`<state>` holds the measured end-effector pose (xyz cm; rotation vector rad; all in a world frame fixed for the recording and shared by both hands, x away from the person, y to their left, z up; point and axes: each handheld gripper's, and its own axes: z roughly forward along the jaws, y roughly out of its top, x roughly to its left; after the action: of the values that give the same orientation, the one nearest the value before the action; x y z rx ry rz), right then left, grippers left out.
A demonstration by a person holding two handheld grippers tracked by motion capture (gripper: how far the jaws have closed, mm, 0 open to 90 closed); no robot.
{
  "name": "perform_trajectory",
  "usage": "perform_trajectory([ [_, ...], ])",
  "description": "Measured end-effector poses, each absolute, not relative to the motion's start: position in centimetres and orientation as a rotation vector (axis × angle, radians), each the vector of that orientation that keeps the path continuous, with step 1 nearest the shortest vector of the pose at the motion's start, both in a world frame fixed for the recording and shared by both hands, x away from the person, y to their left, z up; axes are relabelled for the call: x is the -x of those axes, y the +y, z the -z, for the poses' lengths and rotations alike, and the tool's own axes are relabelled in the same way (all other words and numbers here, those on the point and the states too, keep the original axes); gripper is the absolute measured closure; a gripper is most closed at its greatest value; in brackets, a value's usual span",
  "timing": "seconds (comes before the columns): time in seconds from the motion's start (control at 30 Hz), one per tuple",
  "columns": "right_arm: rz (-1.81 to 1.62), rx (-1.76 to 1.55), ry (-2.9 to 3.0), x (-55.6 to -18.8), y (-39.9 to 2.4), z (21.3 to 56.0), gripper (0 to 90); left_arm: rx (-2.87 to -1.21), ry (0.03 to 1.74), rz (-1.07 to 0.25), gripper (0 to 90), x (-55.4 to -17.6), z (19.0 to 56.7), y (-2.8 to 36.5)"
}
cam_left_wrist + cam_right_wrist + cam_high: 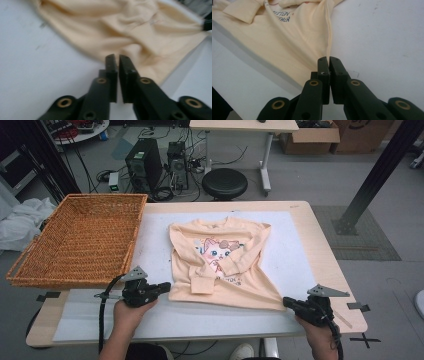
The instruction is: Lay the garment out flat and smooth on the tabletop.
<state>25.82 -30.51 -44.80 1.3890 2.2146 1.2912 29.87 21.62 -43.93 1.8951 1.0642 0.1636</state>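
A peach sweatshirt [220, 265] with a cat print lies flat on the white mat [150, 317], both sleeves folded in across its front. My left gripper [166, 287] is at the hem's lower left corner. In the left gripper view its jaws stand nearly together at the edge of the blurred cloth [125, 30], pinching it at the left gripper's tips [117, 57]. My right gripper [286, 301] is shut on the lower right corner. The side seam of the sweatshirt [287, 42] runs taut into the right gripper's tips [329, 59].
A large wicker basket [100, 196] stands at the table's left, overhanging its edge. The wooden table [325, 270] shows around the mat. Beyond the far edge are a black stool [224, 182] and computer towers [143, 165] on the floor.
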Motion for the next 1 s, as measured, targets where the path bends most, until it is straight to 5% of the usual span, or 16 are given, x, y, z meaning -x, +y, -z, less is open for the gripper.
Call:
perform_trajectory([
  [0.3, -1.297, -1.385, 2.203, -25.6, -30.4, 44.6, 87.5, -1.816, 0.946, -0.046, 56.0, -28.7, 44.4, 22.3],
  [0.5, -1.338, -1.382, 2.187, -25.0, -30.5, 44.8, 87.1, -1.902, 0.873, -0.004, 51.3, -28.0, 44.7, 21.7],
  [0.57, -1.373, -1.408, 2.169, -24.9, -30.7, 45.1, 86.9, -1.947, 0.883, -0.006, 56.5, -28.1, 45.0, 21.1],
  [0.67, -1.396, -1.419, 2.166, -24.8, -30.8, 45.6, 87.1, -1.98, 0.914, -0.046, 85.7, -27.9, 45.1, 20.8],
  [1.0, -1.558, -1.314, 2.205, -22.8, -31.2, 45.9, 88.0, -1.814, 0.839, 0.019, 87.0, -22.9, 44.5, 24.2],
])
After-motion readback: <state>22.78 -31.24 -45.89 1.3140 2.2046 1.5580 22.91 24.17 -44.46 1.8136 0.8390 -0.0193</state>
